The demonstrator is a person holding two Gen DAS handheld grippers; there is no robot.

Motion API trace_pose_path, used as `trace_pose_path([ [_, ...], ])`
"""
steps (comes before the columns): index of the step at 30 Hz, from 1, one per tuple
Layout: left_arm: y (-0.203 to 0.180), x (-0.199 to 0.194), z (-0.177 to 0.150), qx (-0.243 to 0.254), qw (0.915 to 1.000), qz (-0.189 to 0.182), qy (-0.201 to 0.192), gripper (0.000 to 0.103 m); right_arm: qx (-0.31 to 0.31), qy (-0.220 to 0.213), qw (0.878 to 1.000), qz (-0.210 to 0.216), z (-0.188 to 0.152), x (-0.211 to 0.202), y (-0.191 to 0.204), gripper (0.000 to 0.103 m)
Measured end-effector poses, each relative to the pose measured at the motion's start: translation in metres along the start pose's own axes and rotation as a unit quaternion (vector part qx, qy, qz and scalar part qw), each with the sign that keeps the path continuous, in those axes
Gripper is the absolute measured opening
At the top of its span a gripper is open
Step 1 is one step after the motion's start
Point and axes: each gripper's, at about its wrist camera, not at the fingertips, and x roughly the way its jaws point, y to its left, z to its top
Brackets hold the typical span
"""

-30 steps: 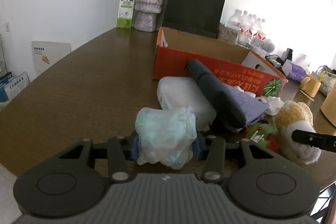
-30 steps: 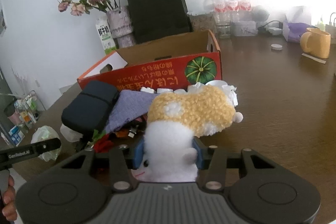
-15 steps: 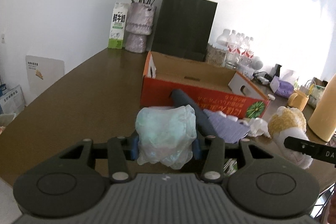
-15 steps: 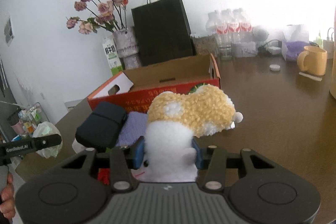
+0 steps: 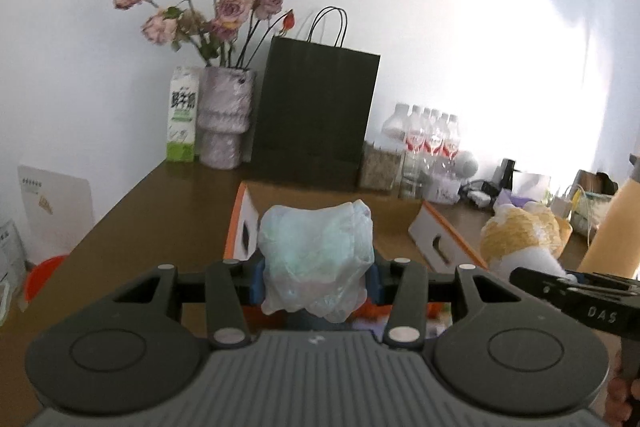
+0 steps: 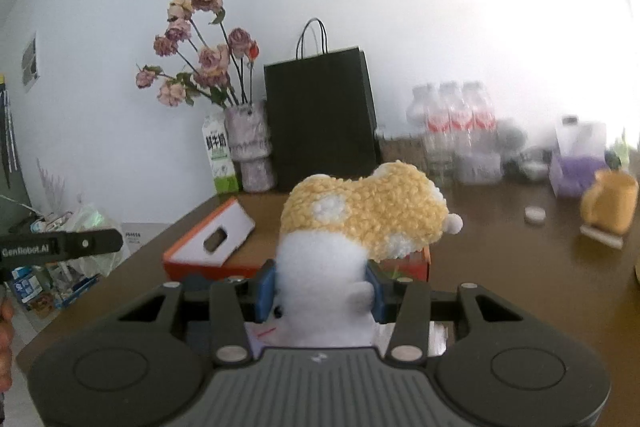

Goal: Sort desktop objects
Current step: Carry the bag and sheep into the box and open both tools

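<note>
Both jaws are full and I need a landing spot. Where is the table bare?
Bare wood lies left of the orange box, before the vase. More lies between box and yellow mug. The back wall is crowded.

The brown wooden desk [image 5: 168, 211] lies bare left of the orange cardboard box [image 5: 240, 227]. Behind it, a tall black paper bag [image 5: 316, 115], grey vase [image 5: 226, 123] and clear plastic bottles [image 5: 428, 139] line the wall. To the right, a yellow mug [image 6: 610, 201] and a small white cap [image 6: 535, 215] stand on the desk.

Black paper bag [image 5: 314, 115], flower vase [image 5: 225, 121].
</note>
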Motion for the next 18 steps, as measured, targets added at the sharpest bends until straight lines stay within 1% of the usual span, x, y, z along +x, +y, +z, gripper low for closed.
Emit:
trace_pose_path([
  [4, -0.006, 0.039, 0.026, -0.003, 0.9998, -0.009, 0.019, 0.046, 0.006, 0.001, 1.0, 0.01, 0.029, 0.04, 0.004, 0.044],
  [9, -0.018, 0.104, 0.054, 0.016, 0.9981, 0.008, 0.059, 0.046, 0.0, 0.036, 0.999, 0.014, 0.058, 0.106, 0.003, 0.044],
  [11, -0.022, 0.134, 0.06, 0.029, 0.9958, 0.019, 0.085, 0.046, -0.005, 0.059, 0.998, 0.013, 0.065, 0.135, 0.0, 0.044],
  [14, -0.023, 0.173, 0.062, 0.045, 0.9911, 0.037, 0.12, 0.046, 0.0, 0.111, 0.994, 0.014, 0.07, 0.183, -0.008, 0.044],
  [18, -0.024, 0.228, 0.055, 0.068, 0.9812, 0.07, 0.167, 0.047, -0.02, 0.157, 0.987, -0.002, 0.066, 0.233, -0.013, 0.044],
])
